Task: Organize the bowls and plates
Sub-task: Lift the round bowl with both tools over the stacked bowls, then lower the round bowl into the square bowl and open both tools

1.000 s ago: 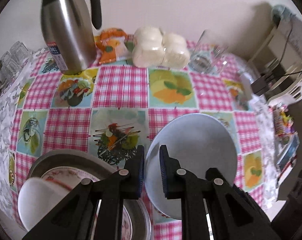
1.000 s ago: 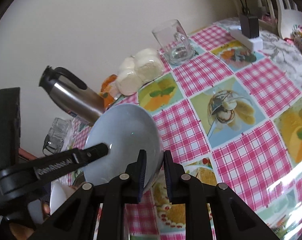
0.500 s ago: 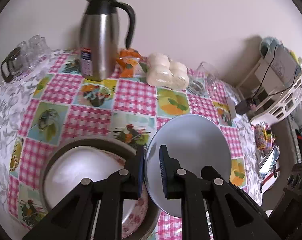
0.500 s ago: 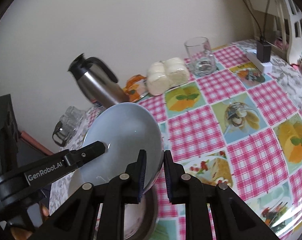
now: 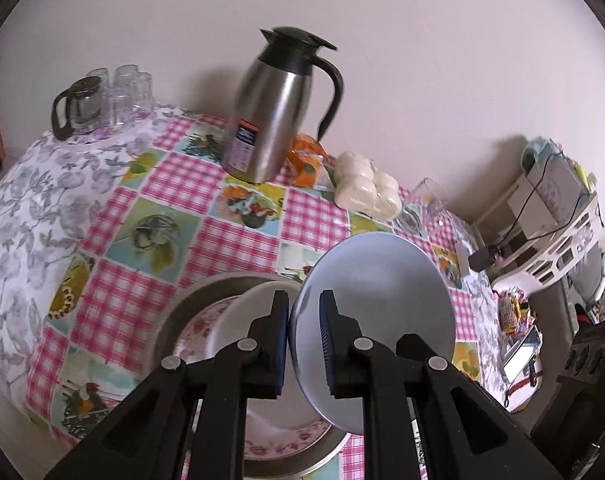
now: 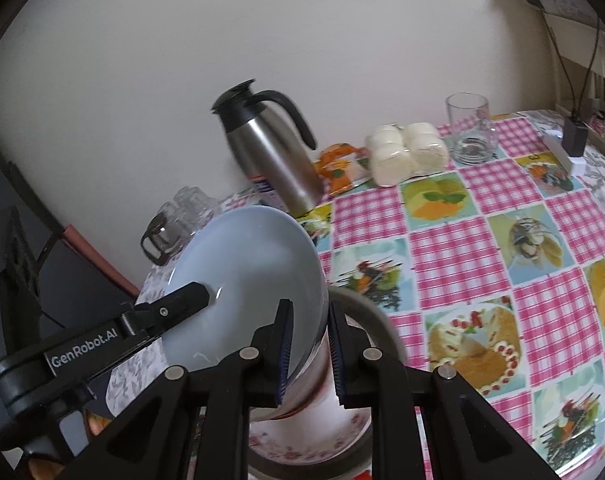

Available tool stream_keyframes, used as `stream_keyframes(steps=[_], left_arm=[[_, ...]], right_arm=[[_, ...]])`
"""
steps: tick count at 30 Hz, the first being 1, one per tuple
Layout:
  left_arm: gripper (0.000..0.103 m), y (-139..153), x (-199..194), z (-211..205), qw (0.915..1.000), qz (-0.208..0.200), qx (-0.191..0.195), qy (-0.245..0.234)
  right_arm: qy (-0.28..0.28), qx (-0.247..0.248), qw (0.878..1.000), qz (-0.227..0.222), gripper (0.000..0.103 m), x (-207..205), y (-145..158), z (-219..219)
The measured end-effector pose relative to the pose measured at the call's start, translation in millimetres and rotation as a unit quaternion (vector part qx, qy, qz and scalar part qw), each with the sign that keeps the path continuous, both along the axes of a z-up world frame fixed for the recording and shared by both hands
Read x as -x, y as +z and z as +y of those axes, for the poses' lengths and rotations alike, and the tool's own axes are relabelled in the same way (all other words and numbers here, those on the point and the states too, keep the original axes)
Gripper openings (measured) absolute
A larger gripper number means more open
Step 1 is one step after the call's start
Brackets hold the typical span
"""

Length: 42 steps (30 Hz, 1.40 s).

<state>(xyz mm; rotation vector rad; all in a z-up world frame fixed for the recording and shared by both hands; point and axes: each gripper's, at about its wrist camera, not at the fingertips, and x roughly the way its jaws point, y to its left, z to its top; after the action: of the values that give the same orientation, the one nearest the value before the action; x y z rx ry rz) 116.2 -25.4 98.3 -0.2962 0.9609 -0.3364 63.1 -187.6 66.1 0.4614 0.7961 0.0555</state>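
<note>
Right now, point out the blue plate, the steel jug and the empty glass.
blue plate (image 5: 382, 300): left wrist view, middle of its face.
steel jug (image 6: 276, 160): right wrist view, on its metal body.
empty glass (image 6: 470, 132): right wrist view, on its side wall.

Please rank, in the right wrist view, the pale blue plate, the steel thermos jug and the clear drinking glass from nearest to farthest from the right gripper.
1. Pale blue plate, clamped between the right gripper jaws.
2. Steel thermos jug, behind the plate by the wall.
3. Clear drinking glass, far right at the back.

Both grippers angled down, side by side. Left gripper (image 5: 304, 320) jaws clamped on plate (image 5: 376, 300) rim; right gripper (image 6: 308, 330) clamped on opposite rim.
</note>
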Motion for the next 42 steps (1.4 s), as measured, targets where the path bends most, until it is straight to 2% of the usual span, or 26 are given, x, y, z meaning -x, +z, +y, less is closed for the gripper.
stream_keyframes(steps=[6,10,22,28,42], left_arm=[[0.015,-4.0,9.1,25.2,0.9998,-0.003,0.009,0.015],[0.015,-14.1,10.6,34.2,0.9996,0.011,0.018,0.019],[0.015,-38.9,2.7,40.1,0.9982,0.047,0.031,0.021],[0.015,-42.6,0.7,38.0,0.9980,0.049,0.037,0.017],[0.015,-47.5,-1.6,33.3,0.9984,0.049,0.014,0.026]], right_arm=[[0.017,0.007,1.000,-0.006,0.019,2.6,3.5,23.6],[0.024,0.007,1.000,0.003,0.019,1.7,-3.6,31.8],[0.024,0.026,0.999,0.036,0.019,-6.5,-24.3,38.2],[0.018,0.038,0.998,0.042,0.021,-9.0,-27.8,38.5],[0.010,0.058,0.997,0.057,0.024,-14.2,-35.8,37.0]])
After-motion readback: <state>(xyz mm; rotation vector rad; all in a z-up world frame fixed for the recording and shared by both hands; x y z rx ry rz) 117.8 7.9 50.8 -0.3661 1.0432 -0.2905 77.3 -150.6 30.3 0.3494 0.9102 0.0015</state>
